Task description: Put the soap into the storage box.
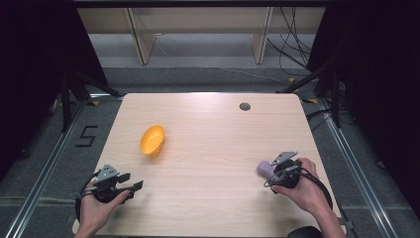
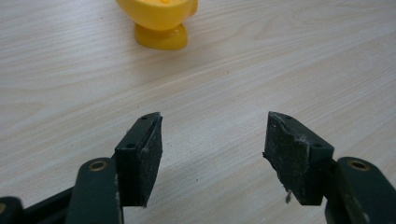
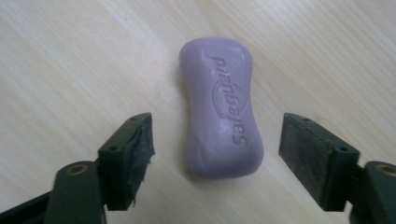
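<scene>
High view, left to right: left gripper (image 1: 130, 181), jaws spread and empty, faces the tipped yellow cup (image 1: 152, 140); right gripper (image 1: 271, 174), jaws spread, straddles the purple soap bar (image 3: 222, 107). Likely pre-grasp; next, closing squarely.

A yellow cup (image 1: 152, 141) lies tipped on its side on the light wooden bench (image 1: 213, 163), and a small dark round cap (image 1: 244, 106) sits near the far edge.

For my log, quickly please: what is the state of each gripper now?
Left gripper: open, holding nothing; yellow plastic cup lies ahead.
Right gripper: open, jaws either side of the purple soap bar, not clamping it.
</scene>
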### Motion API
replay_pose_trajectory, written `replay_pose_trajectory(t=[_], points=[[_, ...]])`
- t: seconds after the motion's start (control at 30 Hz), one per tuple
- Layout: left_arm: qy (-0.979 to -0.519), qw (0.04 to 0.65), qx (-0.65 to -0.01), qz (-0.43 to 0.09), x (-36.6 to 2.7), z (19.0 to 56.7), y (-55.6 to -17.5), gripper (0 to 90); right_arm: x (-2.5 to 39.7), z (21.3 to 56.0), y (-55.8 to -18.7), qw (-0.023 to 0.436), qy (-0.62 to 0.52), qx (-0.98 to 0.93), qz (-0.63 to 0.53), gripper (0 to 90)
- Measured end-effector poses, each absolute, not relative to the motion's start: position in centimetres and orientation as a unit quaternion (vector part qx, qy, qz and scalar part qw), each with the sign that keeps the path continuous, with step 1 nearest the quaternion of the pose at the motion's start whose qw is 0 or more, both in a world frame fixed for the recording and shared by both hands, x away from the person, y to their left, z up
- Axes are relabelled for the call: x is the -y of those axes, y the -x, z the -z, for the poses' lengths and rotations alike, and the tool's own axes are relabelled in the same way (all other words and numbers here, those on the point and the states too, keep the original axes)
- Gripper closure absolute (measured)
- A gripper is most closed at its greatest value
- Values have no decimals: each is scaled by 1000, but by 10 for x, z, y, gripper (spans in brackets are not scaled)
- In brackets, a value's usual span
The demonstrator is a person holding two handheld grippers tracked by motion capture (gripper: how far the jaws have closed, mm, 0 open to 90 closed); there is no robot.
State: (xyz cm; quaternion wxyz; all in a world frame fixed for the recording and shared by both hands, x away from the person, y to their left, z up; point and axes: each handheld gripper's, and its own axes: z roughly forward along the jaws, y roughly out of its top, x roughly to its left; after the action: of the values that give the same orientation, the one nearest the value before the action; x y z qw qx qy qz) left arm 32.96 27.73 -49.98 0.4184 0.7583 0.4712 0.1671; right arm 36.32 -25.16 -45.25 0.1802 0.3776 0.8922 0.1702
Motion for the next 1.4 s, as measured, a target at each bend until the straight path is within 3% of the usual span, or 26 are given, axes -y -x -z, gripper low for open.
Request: replay_pose_trajectory(t=[0.2,0.27,0.43,0.7,0.77,1.03,1.4], points=[[-760,412,-472,-170,-275,499,-332,372,256,445,-363,166,-360,-903,-166,383],[-773,401,-462,-170,-275,499,-333,373,258,439,-364,156,-350,-910,-156,454],[-776,402,-454,-175,-274,498,-334,372,259,431,-379,127,-329,-926,-133,496],[-774,403,-455,-176,-275,498,-332,374,257,428,-412,109,-324,-935,-99,487],[-766,407,-465,-176,-273,499,-331,374,256,432,-423,87,-321,-939,-86,454],[-766,405,-465,-180,-274,499,-329,375,245,452,-431,46,-323,-943,-60,412],[-767,414,-457,-178,-273,500,-330,374,239,464,-439,35,-308,-950,-43,420]])
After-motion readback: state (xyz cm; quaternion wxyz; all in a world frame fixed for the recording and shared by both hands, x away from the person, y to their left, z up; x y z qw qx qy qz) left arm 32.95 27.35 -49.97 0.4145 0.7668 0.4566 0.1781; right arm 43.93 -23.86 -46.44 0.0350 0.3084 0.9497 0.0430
